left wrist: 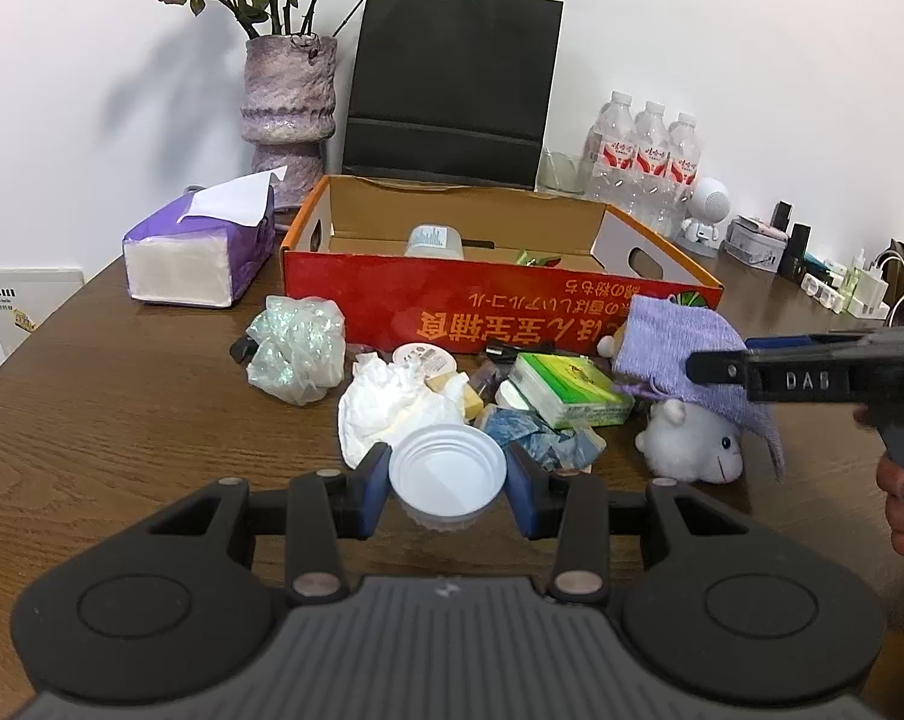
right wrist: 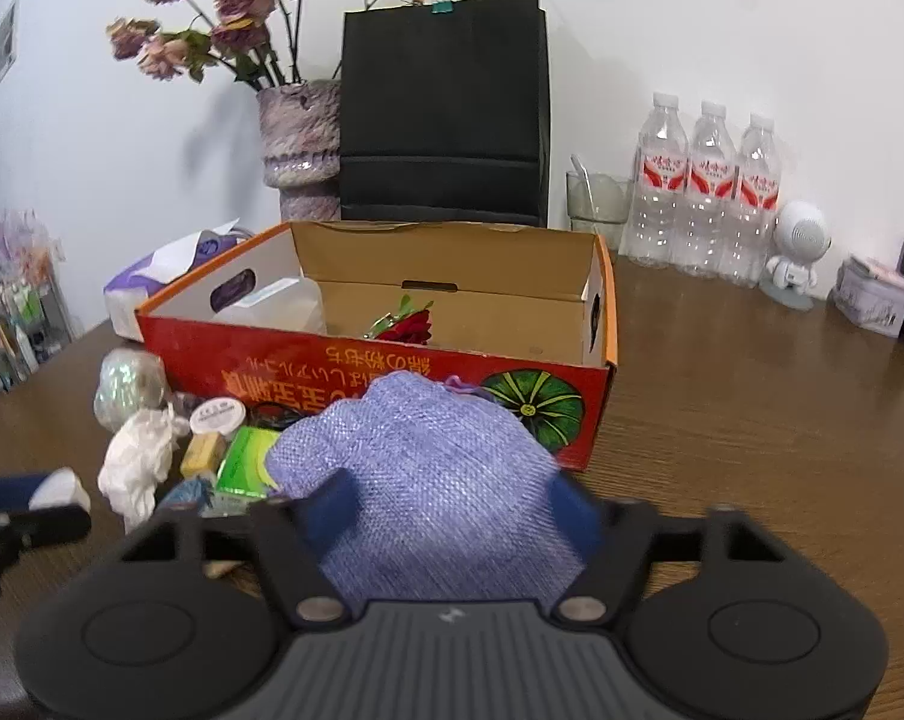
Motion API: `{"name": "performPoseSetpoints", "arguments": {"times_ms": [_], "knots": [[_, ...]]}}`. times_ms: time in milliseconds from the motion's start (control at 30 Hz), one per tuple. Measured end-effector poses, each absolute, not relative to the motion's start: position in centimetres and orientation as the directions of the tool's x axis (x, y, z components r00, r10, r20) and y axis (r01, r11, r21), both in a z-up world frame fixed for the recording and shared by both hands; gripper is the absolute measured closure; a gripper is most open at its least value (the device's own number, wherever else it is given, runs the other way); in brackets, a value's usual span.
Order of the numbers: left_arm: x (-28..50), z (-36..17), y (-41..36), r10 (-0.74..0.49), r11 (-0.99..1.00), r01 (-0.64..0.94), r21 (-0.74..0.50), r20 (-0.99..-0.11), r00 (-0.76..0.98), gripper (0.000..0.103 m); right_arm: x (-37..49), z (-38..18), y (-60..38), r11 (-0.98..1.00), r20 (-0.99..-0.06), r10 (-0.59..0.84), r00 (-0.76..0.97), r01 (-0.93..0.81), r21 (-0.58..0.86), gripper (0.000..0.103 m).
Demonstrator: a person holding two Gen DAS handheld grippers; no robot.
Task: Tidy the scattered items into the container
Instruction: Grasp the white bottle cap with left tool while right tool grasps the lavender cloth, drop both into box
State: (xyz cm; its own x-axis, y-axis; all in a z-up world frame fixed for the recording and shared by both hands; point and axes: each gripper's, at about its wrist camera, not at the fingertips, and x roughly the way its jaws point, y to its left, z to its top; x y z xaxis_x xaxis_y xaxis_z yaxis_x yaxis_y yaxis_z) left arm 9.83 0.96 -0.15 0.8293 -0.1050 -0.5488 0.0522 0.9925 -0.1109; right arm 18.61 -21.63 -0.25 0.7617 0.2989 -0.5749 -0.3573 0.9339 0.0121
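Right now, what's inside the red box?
Inside the red box lie a red rose and a clear plastic tub. The front wall hides the near floor, so more could be there.

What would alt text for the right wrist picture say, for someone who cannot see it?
The right gripper holds a lilac knitted cloth between its blue pads, just in front of an open red cardboard box on a wooden table. Left of the cloth lies a small heap of clutter, including a crumpled white tissue and a green packet.

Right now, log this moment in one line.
left gripper: holds white cup | right gripper: holds purple cloth | cardboard box: ahead
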Motion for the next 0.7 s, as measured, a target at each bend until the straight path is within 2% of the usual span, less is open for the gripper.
{"name": "performPoseSetpoints", "arguments": {"times_ms": [33, 100, 133, 167, 200, 233, 433, 467, 500, 533, 567, 700], "knots": [[9.9, -0.1, 1.0, -0.107, 0.992, 0.053, -0.113, -0.548, 0.83, 0.062, 18.5, -0.2, -21.7, 0.933, -0.574, 0.296, 0.763, -0.359, 0.003, 0.045], [9.9, -0.1, 1.0, -0.11, 0.992, 0.055, -0.117, -0.545, 0.831, 0.062, 18.2, 0.0, -22.0, 0.933, -0.567, 0.301, 0.766, -0.359, 0.01, 0.061], [9.8, -0.1, 1.0, -0.112, 0.991, 0.055, -0.119, -0.545, 0.831, 0.062, 18.2, 0.2, -22.3, 0.935, -0.563, 0.303, 0.769, -0.354, 0.02, 0.066], [9.8, -0.1, 1.0, -0.113, 0.991, 0.055, -0.121, -0.544, 0.832, 0.062, 18.0, 0.5, -22.7, 0.937, -0.556, 0.305, 0.773, -0.347, 0.032, 0.079], [9.7, -0.1, 1.1, -0.112, 0.991, 0.054, -0.122, -0.543, 0.832, 0.062, 17.8, 0.8, -23.0, 0.939, -0.546, 0.308, 0.779, -0.341, 0.043, 0.096], [9.7, -0.1, 1.2, -0.111, 0.991, 0.052, -0.123, -0.543, 0.832, 0.062, 17.6, 1.1, -23.2, 0.939, -0.539, 0.312, 0.783, -0.339, 0.051, 0.103], [9.6, 0.1, 1.6, -0.11, 0.99, 0.044, -0.133, -0.537, 0.836, 0.062, 16.6, 1.8, -23.8, 0.929, -0.506, 0.354, 0.786, -0.358, 0.094, 0.101], [9.5, 0.1, 1.7, -0.11, 0.99, 0.044, -0.134, -0.537, 0.836, 0.062, 16.6, 1.9, -24.1, 0.929, -0.493, 0.361, 0.792, -0.351, 0.116, 0.09], [9.5, 0.1, 1.7, -0.11, 0.99, 0.044, -0.135, -0.537, 0.836, 0.062, 16.8, 2.1, -24.4, 0.93, -0.482, 0.363, 0.797, -0.343, 0.133, 0.055], [9.5, 0.0, 1.7, -0.111, 0.99, 0.044, -0.135, -0.538, 0.836, 0.062, 17.2, 2.1, -24.4, 0.932, -0.483, 0.358, 0.799, -0.336, 0.136, 0.032], [9.5, 0.0, 1.7, -0.111, 0.99, 0.044, -0.136, -0.538, 0.835, 0.062, 17.5, 2.2, -24.3, 0.934, -0.486, 0.352, 0.8, -0.334, 0.127, 0.0], [9.3, -0.1, 1.9, -0.106, 0.989, 0.034, -0.142, -0.539, 0.836, 0.062, 18.8, 1.4, -22.6, 0.932, -0.527, 0.325, 0.785, -0.359, 0.041, 0.001]]}}
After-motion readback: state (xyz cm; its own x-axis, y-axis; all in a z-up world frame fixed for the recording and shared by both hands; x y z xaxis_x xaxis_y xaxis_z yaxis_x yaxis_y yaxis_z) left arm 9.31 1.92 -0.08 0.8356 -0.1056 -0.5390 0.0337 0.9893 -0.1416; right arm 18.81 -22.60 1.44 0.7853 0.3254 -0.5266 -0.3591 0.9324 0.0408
